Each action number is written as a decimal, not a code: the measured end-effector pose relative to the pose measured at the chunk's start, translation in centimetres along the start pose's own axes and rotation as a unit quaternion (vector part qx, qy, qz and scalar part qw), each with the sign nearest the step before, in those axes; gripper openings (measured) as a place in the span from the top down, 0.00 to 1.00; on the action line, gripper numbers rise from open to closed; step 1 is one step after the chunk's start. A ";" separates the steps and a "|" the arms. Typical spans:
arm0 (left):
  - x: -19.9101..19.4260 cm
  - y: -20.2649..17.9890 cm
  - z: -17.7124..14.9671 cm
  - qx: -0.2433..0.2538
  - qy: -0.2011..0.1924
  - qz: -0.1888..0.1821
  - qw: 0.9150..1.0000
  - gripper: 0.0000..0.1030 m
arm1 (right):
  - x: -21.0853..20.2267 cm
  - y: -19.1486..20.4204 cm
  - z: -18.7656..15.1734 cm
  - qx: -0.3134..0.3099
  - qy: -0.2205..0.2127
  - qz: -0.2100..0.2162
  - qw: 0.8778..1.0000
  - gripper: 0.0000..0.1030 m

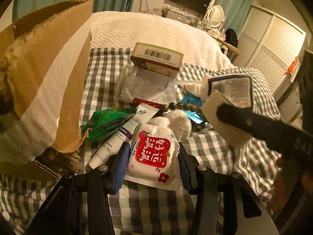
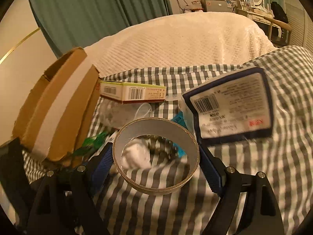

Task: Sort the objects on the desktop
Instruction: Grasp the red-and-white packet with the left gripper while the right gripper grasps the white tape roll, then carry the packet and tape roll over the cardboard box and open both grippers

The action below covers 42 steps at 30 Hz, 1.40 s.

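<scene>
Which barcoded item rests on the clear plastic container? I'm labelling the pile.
The cream, green-edged carton, propped on the clear container. The dark-bordered label pack lies further right on the checked cloth.

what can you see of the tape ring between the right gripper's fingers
The wide tape ring is a hollow band with a pale grey inner wall and a thin tan edge, most likely a nearly used-up roll on a cardboard core. It sits tilted, its opening facing the camera, between the right gripper's blue ribbed pads, which flank it on both sides. Firm pressing cannot be confirmed. Through its hole the grey-and-white checked cloth and a white wad show.
</scene>
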<state>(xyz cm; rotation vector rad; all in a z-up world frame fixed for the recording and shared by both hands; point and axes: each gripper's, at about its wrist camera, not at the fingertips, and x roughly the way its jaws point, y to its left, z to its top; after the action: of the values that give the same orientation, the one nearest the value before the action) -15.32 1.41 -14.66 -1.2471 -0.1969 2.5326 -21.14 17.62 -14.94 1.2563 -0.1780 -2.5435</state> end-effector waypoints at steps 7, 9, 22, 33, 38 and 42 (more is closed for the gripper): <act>-2.4 -1.0 0.0 0.011 -0.033 -0.027 0.999 0.53 | -3.8 -0.6 -1.5 0.014 -0.009 -0.012 1.000 0.19; -3.5 -1.2 0.2 0.013 -0.048 -0.041 0.998 0.53 | -5.2 -0.9 -1.6 0.025 -0.018 -0.009 0.999 0.19; -14.2 -0.4 5.0 0.002 -0.176 -0.062 0.982 0.53 | -12.7 3.7 0.6 -0.013 -0.088 0.020 0.996 0.19; -18.7 10.2 11.6 -0.050 -0.232 0.079 0.968 0.53 | -11.3 15.4 6.2 -0.100 -0.113 0.123 0.981 0.19; -15.5 16.4 10.1 -0.094 -0.203 0.097 0.970 0.53 | -7.2 19.7 6.2 -0.122 -0.093 0.136 0.979 0.19; -13.8 18.2 9.0 -0.083 -0.190 0.111 0.972 0.53 | -3.2 21.7 6.9 -0.124 -0.074 0.134 0.980 0.19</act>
<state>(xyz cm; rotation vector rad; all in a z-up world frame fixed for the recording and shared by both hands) -18.46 -20.24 -3.47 -0.8628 -0.3806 2.9896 -20.23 -2.09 -3.12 0.8865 -0.0529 -2.3397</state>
